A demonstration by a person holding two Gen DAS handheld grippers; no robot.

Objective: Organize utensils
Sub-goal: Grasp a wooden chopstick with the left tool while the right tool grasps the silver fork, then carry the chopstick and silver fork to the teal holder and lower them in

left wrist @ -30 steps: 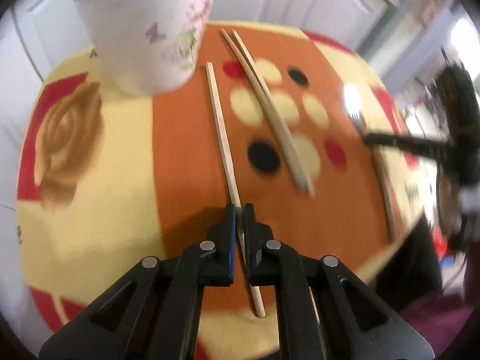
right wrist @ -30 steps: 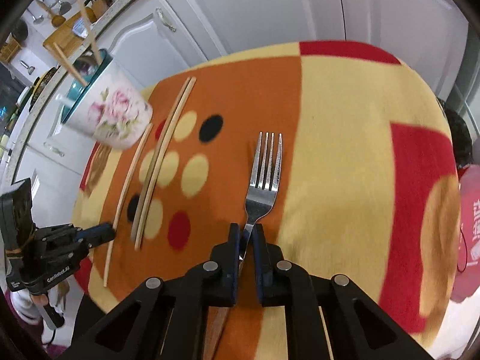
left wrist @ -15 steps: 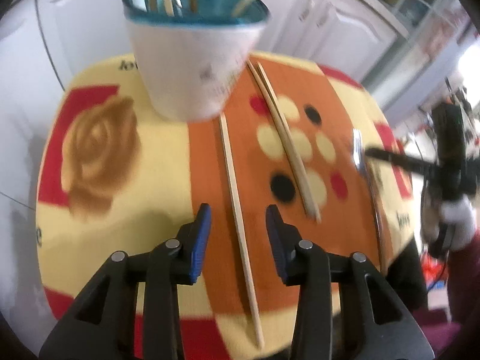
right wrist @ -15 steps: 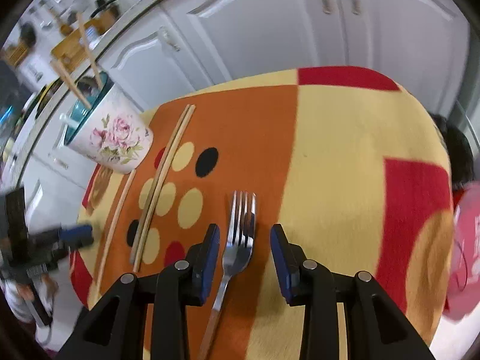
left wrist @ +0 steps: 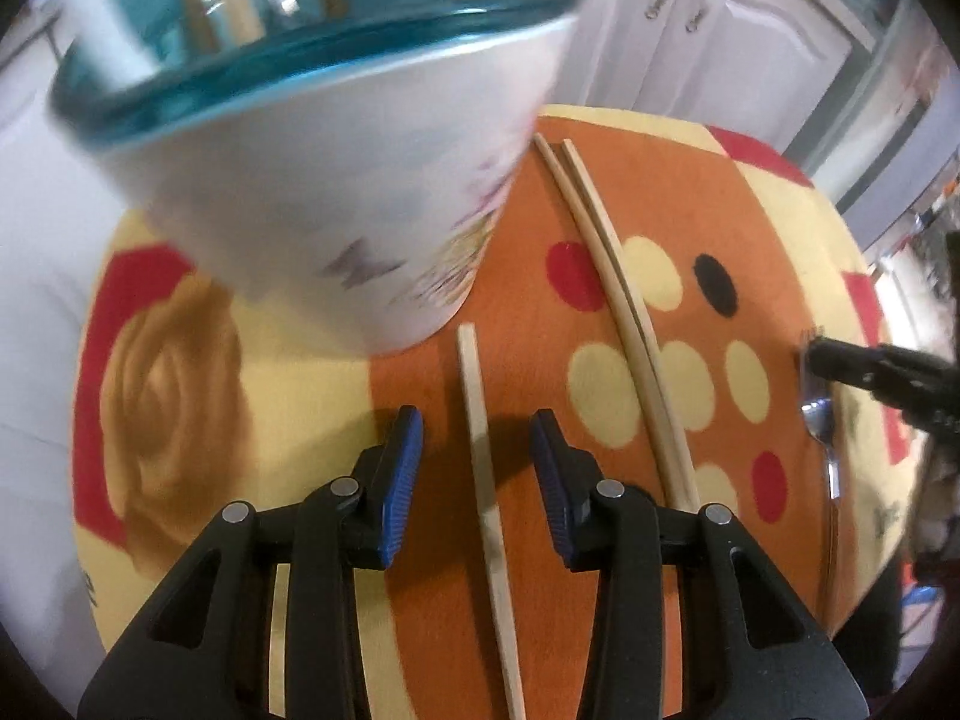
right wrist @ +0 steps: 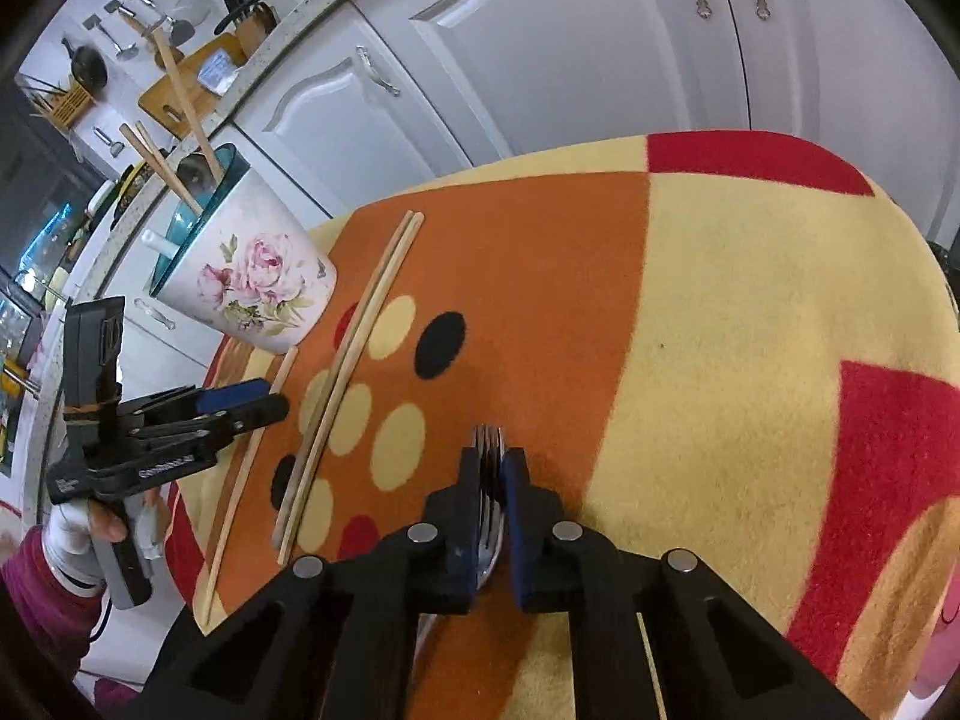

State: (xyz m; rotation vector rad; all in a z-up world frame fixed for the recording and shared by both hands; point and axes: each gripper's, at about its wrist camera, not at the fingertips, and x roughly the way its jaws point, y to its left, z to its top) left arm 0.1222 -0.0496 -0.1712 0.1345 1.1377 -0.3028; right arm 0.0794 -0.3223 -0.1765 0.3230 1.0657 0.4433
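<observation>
A white floral cup (left wrist: 336,180) with a teal inside holds several chopsticks and stands at the far left of the patterned cloth (right wrist: 750,312). It also shows in the right wrist view (right wrist: 246,276). My left gripper (left wrist: 477,426) is open, its jaws on either side of a single chopstick (left wrist: 480,456) lying on the cloth. A pair of chopsticks (left wrist: 618,312) lies to its right. My right gripper (right wrist: 492,468) is shut on the tines of a metal fork (right wrist: 489,516) lying on the cloth; the fork also shows in the left wrist view (left wrist: 819,414).
White cabinet doors (right wrist: 570,60) stand behind the table. A kitchen counter with hanging tools (right wrist: 120,30) is at the far left. The cloth's edge drops off at the front and right.
My left gripper opened, then moved forward along the single chopstick toward the cup. My right gripper opened, slid forward up the fork and shut on its tines.
</observation>
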